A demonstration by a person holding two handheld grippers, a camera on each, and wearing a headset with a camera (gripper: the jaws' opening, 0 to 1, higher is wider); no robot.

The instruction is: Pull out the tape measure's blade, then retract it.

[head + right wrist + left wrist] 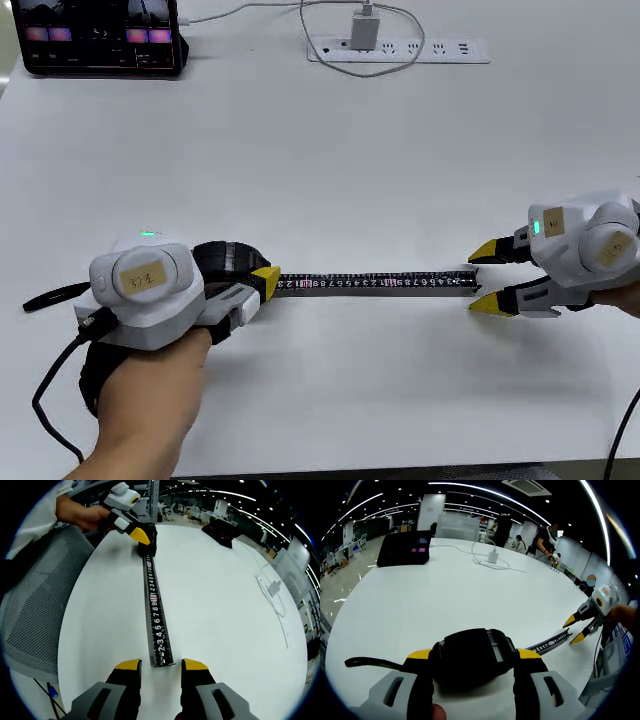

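Note:
A black tape measure case (222,260) sits on the white table, and my left gripper (243,270) is shut on it. In the left gripper view the case (472,655) fills the space between the yellow-tipped fingers (420,654). The blade (375,282) lies flat on the table, drawn out to the right. My right gripper (487,277) is open at the blade's end. In the right gripper view the blade's tip (162,663) rests between the spread fingertips (127,665), touching neither. The right gripper (580,629) also appears far off in the left gripper view.
A dark tablet (100,35) stands at the back left. A power strip (420,50) with a charger (365,30) and cable lies at the back. A black strap (50,297) trails left of the case. A mesh chair (35,620) stands beside the table edge.

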